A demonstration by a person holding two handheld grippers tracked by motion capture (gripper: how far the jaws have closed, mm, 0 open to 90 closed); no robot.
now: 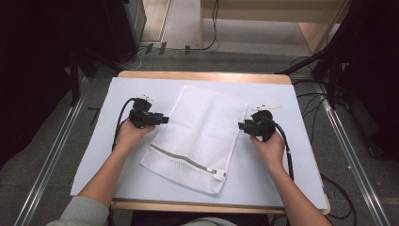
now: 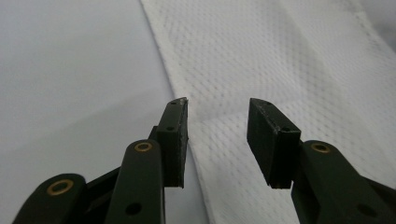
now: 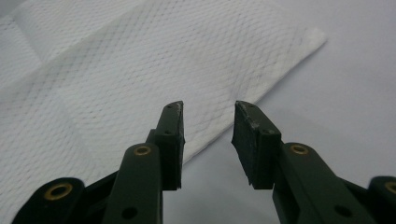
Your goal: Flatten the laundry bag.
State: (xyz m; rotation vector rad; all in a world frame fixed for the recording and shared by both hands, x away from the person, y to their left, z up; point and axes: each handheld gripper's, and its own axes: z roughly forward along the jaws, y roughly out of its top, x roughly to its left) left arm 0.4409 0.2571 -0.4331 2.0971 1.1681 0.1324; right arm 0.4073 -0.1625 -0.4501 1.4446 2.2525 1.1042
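your own tongs sit nearest: in the left gripper view your left tongs [image 2: 217,140] stand apart with nothing pinched, the pads [image 2: 177,140] hanging just over the edge of the white mesh bag [image 2: 289,70]. in the right gripper view your right tongs [image 3: 208,142] are parted too, empty, poised above the bag's [image 3: 116,93] other long edge, where the mesh meets the pale sheet [image 3: 355,84].

from the high view, the mesh bag [image 1: 200,136] lies flat in the middle of the tabletop [image 1: 202,75], turned at a slant, its grey zipper [image 1: 183,160] running across the end nearest you with the white pull [image 1: 219,174] at its right. your left tongs [image 1: 164,119] point in at the bag's left edge, your right tongs [image 1: 241,125] at its right edge, one hand on either side. the bag rests on a white sheet [image 1: 94,155] that covers most of the wooden tabletop. cables [image 1: 120,117] trail back from each gripper toward your forearms. beyond the tabletop, dark stands and floor cables ring the grey floor [image 1: 56,155].
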